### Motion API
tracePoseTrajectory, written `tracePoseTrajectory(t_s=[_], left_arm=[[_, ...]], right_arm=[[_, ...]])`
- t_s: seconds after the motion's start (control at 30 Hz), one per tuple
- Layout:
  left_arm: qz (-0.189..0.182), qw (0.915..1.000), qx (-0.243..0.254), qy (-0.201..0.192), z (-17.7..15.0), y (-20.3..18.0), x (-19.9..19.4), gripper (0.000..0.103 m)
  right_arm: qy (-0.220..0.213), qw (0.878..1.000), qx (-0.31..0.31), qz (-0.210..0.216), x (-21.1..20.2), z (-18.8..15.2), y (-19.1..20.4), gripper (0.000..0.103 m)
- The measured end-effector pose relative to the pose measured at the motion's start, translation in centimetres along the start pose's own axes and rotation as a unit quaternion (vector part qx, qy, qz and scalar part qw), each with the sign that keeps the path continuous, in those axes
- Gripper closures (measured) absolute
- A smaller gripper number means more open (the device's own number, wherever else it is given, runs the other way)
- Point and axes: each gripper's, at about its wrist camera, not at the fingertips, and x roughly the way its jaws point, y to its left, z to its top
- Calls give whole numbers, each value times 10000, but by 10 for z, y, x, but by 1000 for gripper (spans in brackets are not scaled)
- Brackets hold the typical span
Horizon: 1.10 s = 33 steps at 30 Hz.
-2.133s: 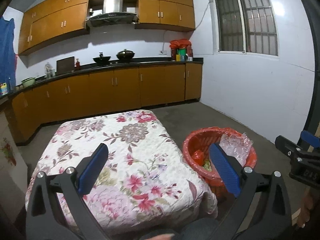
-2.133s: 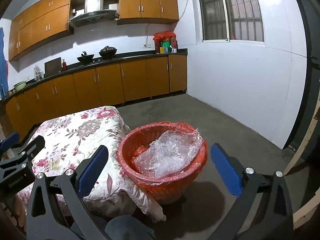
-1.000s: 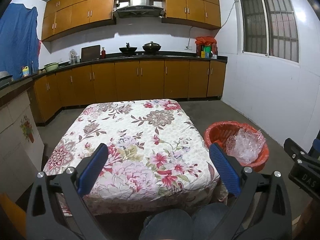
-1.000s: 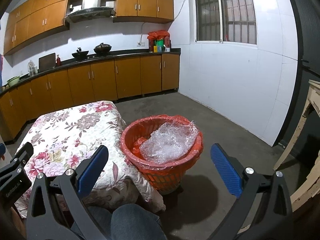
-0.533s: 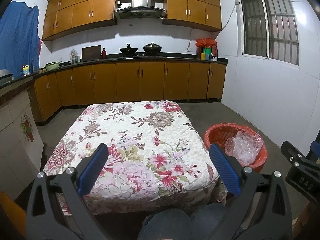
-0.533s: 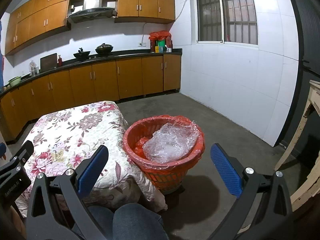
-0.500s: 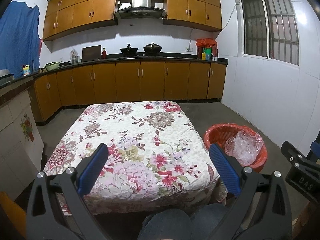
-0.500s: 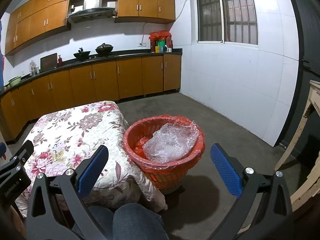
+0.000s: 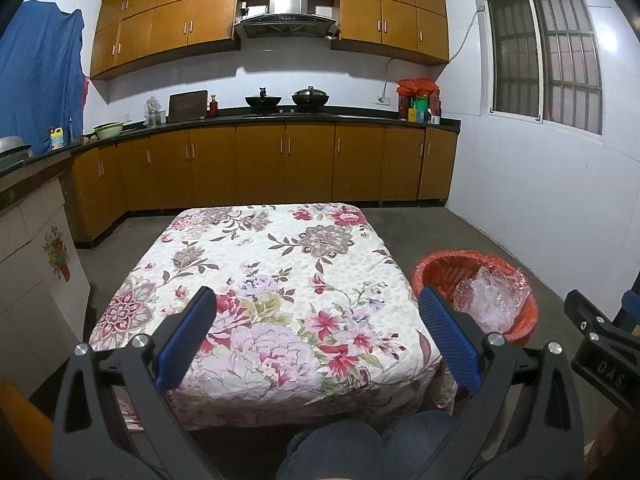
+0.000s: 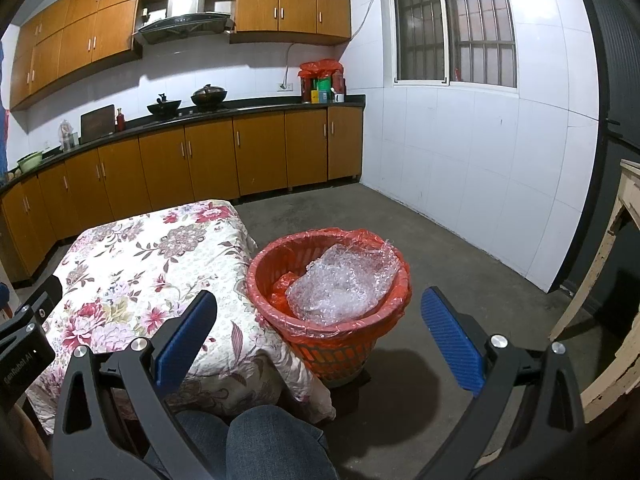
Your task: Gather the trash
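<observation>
An orange trash basket [image 10: 332, 344] with a red liner stands on the floor at the table's right side; it also shows in the left wrist view [image 9: 524, 320]. Crumpled clear plastic wrap [image 10: 344, 284] fills its top, seen too in the left wrist view [image 9: 494, 296]. My left gripper [image 9: 318, 340] is open and empty, held above the near edge of the floral-clothed table [image 9: 260, 272]. My right gripper [image 10: 318, 340] is open and empty, held in front of the basket. No trash shows on the table.
Wooden kitchen cabinets and a black counter [image 9: 280, 116] with pans run along the back wall. A white tiled wall [image 10: 480, 180] is at the right. A pale wooden frame [image 10: 608, 300] stands at the far right. My knees [image 10: 260, 440] are below.
Both grippers have pulled back and risen away from the basket and table over the last two seconds. In the last half second almost nothing moved. Both stay open.
</observation>
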Motion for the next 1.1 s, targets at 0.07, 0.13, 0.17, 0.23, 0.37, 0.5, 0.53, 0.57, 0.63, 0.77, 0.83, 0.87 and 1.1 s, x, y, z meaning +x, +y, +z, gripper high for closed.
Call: tracePoseTrajectory(t_s=[0.07, 0.13, 0.17, 0.23, 0.37, 0.5, 0.53, 0.57, 0.63, 0.77, 0.83, 0.87, 1.1], left_arm=[[-3, 10000, -3, -3, 0, 0, 0, 4], [3, 10000, 2, -6, 0, 0, 0, 4], [4, 10000, 4, -7, 0, 0, 0, 4], [1, 10000, 1, -4, 0, 0, 0, 4], [4, 10000, -1, 3, 0, 0, 0, 4], [0, 10000, -9, 10, 0, 0, 0, 4], [-1, 10000, -13, 14, 0, 0, 0, 4], [0, 10000, -14, 16, 1, 0, 0, 4], [3, 10000, -10, 17, 1, 0, 1, 4], [2, 10000, -10, 18, 1, 0, 1, 4], [1, 10000, -13, 22, 1, 0, 1, 4], [1, 10000, -13, 26, 1, 0, 1, 4], [12, 10000, -33, 47, -2, 0, 2, 4]], right_arm=[[0, 10000, -4, 2, 0, 0, 0, 2], [0, 10000, -1, 1, 0, 0, 0, 2], [-1, 10000, 0, 0, 0, 0, 0, 2], [-1, 10000, 0, 0, 0, 0, -1, 2], [4, 10000, 0, 1, 0, 0, -1, 2], [11, 10000, -6, 6, 0, -1, 0, 2], [16, 10000, -9, 5, 1, -1, 1, 2], [16, 10000, -5, 6, 1, -1, 1, 2], [18, 10000, -3, 6, 1, -1, 1, 2], [23, 10000, -2, 5, 1, -1, 2, 2], [23, 10000, -2, 9, 1, -1, 1, 2], [21, 10000, -4, 7, 1, -1, 2, 2], [26, 10000, -3, 6, 1, -1, 1, 2]])
